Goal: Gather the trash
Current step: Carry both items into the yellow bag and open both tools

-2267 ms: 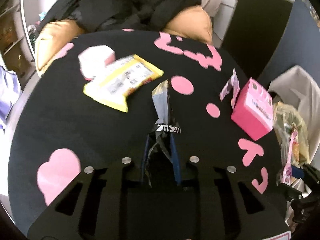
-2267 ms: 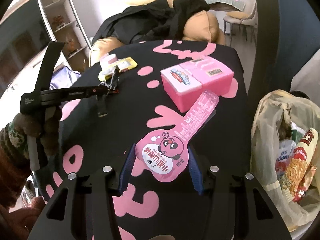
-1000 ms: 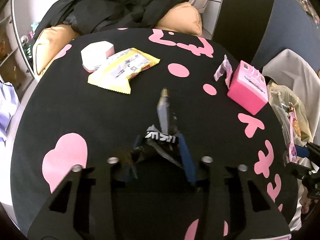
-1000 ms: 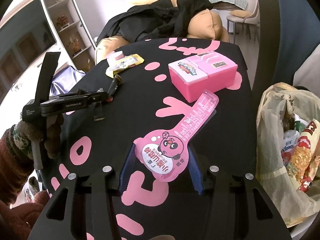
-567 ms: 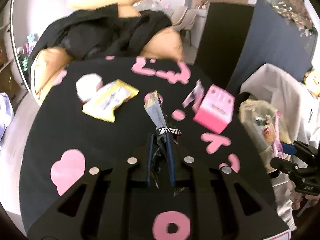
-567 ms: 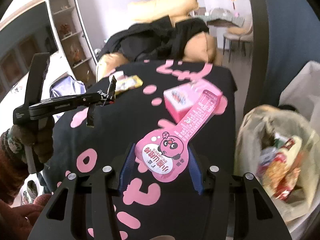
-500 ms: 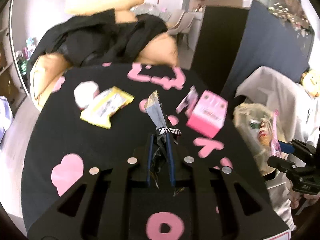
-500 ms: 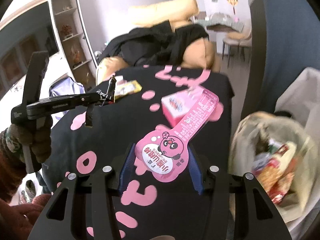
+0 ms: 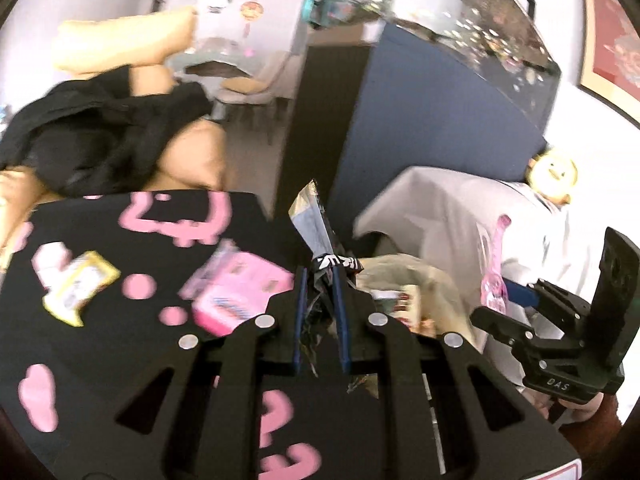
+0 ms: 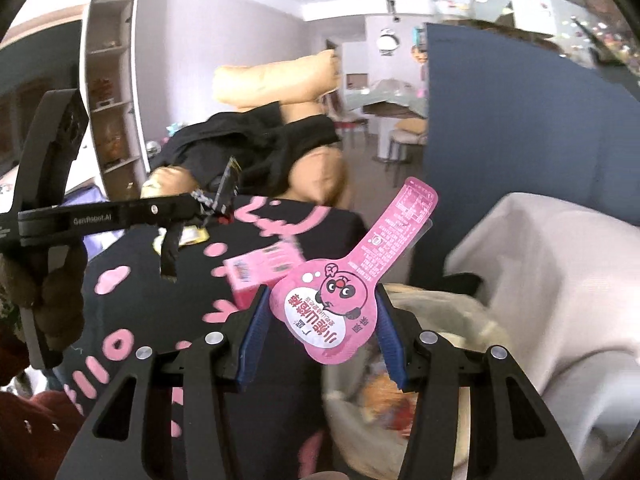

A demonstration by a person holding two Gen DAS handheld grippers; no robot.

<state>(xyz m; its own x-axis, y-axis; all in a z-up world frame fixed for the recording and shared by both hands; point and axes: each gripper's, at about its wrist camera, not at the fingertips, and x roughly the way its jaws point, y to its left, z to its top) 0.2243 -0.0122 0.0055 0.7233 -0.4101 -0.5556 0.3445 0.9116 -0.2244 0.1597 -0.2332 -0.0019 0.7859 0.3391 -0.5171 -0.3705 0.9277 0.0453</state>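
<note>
My left gripper (image 9: 320,280) is shut on a dark blue-grey wrapper (image 9: 310,220) that sticks up between its fingers, raised above the black table with pink shapes (image 9: 80,360). My right gripper (image 10: 320,312) is shut on a pink paddle-shaped snack package (image 10: 352,272) with a cartoon face. A trash bag (image 9: 404,280) full of wrappers sits just off the table's right edge; it also shows below my right gripper (image 10: 440,380). A yellow wrapper (image 9: 80,284) lies on the table at the left.
A pink box (image 9: 240,296) stands near the table's right edge. A white round item (image 9: 48,256) lies by the yellow wrapper. A tan cushion with black clothing (image 9: 100,148) lies behind the table. A blue partition (image 9: 420,128) and white cloth (image 9: 440,208) stand at the right.
Both grippers have lifted and swung right, toward the trash bag, each still holding its item. The table has dropped lower in both views.
</note>
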